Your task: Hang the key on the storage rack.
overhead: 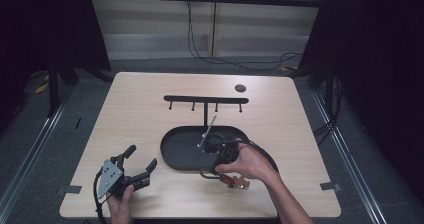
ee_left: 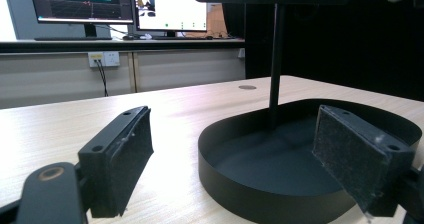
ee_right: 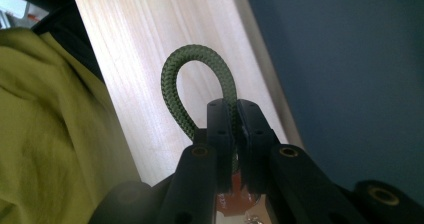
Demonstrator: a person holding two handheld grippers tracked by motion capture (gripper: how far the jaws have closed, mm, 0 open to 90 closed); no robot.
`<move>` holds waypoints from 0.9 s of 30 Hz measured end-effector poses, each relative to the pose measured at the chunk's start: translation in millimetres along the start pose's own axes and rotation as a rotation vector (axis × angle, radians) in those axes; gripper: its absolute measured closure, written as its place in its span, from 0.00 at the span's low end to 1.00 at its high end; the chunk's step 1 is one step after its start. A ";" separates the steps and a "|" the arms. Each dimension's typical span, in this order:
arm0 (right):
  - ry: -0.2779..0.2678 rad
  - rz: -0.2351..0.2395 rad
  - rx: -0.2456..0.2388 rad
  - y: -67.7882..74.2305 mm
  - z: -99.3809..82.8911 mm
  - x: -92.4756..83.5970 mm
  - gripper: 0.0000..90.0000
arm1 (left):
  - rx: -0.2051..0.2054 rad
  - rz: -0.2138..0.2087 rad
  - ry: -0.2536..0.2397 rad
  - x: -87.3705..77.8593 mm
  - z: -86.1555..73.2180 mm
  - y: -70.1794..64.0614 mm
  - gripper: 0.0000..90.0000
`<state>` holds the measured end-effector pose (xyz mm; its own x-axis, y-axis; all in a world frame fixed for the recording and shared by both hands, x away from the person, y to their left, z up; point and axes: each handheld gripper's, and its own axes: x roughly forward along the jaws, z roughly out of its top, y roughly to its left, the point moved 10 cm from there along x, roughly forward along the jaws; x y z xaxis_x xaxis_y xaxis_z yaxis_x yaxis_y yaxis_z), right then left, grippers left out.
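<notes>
A green braided cord loop [ee_right: 175, 91] sticks out from between the jaws of my right gripper [ee_right: 235, 116], which are shut on it; something orange [ee_right: 232, 204] shows below the jaws. In the high view, my right gripper [overhead: 224, 175] is held in a hand just over the front right rim of the black oval tray [overhead: 172, 160], with the cord loop [overhead: 206, 174] and the orange piece [overhead: 239, 183] beside it. My left gripper [overhead: 141, 157] rests at the front left of the table, open and with nothing between its pads [ee_left: 125, 156].
A black post rises from the tray [ee_left: 220, 184] to a crossbar with several hooks [overhead: 206, 100]. A thin silver rod [overhead: 207, 131] leans over the tray. A small dark disc [overhead: 240, 88] lies at the back of the table.
</notes>
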<state>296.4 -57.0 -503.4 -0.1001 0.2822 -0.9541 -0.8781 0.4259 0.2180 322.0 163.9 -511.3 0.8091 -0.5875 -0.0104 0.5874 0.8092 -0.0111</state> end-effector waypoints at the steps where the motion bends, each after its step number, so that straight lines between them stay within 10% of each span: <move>1: -0.006 0.002 0.008 0.5 0.3 -2.2 0.95 | 0.000 0.000 0.000 0.0 0.0 0.0 0.18; 27: -0.056 -0.031 -0.012 -1.3 10.5 -53.9 0.95 | 0.000 0.000 0.000 0.0 0.0 0.0 0.18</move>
<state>307.8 -63.7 -450.1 -0.0461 0.3169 -0.9473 -0.8859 0.4252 0.1854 322.0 163.9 -511.3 0.8090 -0.5877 -0.0105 0.5876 0.8091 -0.0116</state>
